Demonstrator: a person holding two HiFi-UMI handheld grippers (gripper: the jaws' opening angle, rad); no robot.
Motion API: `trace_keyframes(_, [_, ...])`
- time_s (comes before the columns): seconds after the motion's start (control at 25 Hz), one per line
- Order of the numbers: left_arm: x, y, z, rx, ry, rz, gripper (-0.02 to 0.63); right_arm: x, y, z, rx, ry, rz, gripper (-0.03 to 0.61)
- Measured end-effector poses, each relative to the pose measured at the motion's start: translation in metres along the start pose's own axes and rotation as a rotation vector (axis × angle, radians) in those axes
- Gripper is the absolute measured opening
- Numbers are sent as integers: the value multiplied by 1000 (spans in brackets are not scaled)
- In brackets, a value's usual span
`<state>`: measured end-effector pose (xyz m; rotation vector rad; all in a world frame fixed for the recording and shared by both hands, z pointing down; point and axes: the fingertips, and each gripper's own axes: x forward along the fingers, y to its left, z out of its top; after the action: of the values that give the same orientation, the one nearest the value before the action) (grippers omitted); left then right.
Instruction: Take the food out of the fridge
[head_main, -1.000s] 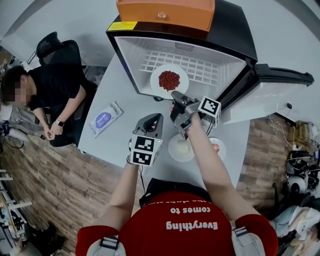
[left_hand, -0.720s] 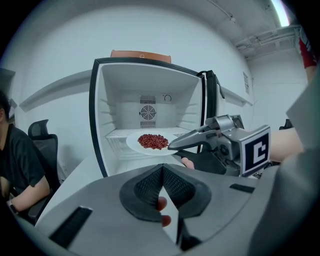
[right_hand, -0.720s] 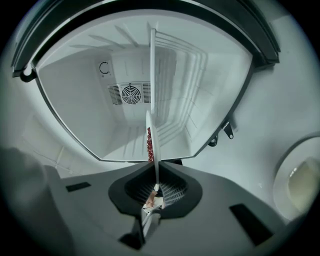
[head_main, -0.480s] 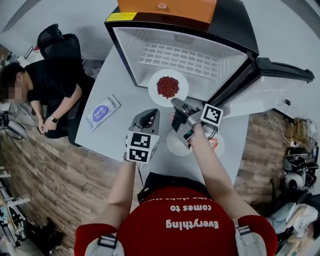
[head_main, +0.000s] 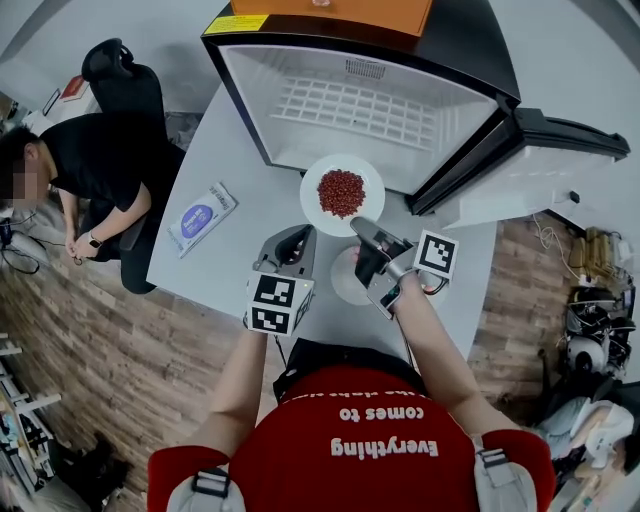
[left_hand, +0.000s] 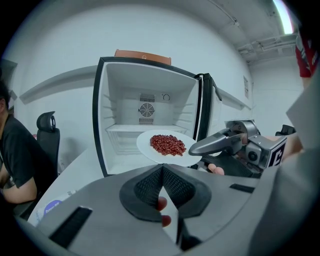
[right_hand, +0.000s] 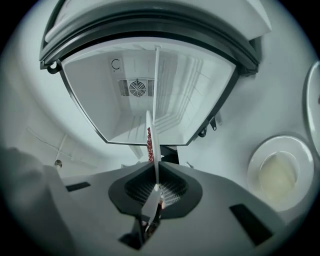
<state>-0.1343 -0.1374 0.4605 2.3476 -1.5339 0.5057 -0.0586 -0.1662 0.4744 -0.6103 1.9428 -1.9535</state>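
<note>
The right gripper (head_main: 362, 230) holds the plate (head_main: 315, 185) by its near rim. In the right gripper view the plate stands edge-on in the gap, with the jaws nearly together and clamped on the thin white edge. The beans (head_main: 341, 193) sit in a red heap at the middle of the plate, beyond the jaw tips.

The plate hangs level in front of the open fridge (head_main: 440, 120), above the table (head_main: 230, 270). From overhead its far edge overlaps the fridge's lower lip, so I cannot quite tell whether it is fully clear of the opening. The left gripper view suggests it is out in front.

The left gripper (head_main: 298, 238) is just beside the right one, to its left and a little nearer the person. It is apart from the plate. Its jaws look closed on each other with nothing between them — only a fingertip shows through the slit below the pads.

A second plate (right_hand: 257, 155) with something pale on it rests on the table under the right gripper. The fridge door (head_main: 540, 150) stands swung out to the right. A packet (head_main: 200, 216) lies well to the left.
</note>
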Motion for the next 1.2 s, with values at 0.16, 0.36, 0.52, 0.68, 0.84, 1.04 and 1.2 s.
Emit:
trace_keyframes(0.16, [-7, -4, -9, -11, 19, -1, 5, -21, 0, -13, -8, 7, 10, 23])
trace_keyframes(0.36, [-17, -7, -14, -18, 12, -12, 6, -52, 9, -32, 27, 30, 42, 23])
trace_keyframes(0.52, [-20, -12, -14, -9, 5, -30, 5, -68, 18, -42, -3, 44, 40, 23])
trace_keyframes(0.68, [-19, -19, -13, 5, 3, -41, 5, -73, 28, -53, -1, 51, 66, 23])
trace_keyframes(0.84, [-19, -23, -12, 11, 7, -50, 5, -71, 45, -65, -8, 71, 105, 23])
trace_keyframes(1.04, [-20, -23, -14, 22, 15, -54, 5, -67, 64, -80, -57, 116, 152, 23])
trace_keyframes(1.2, [-21, -24, -16, 26, 21, -55, 5, -68, 76, -86, -56, 125, 184, 23])
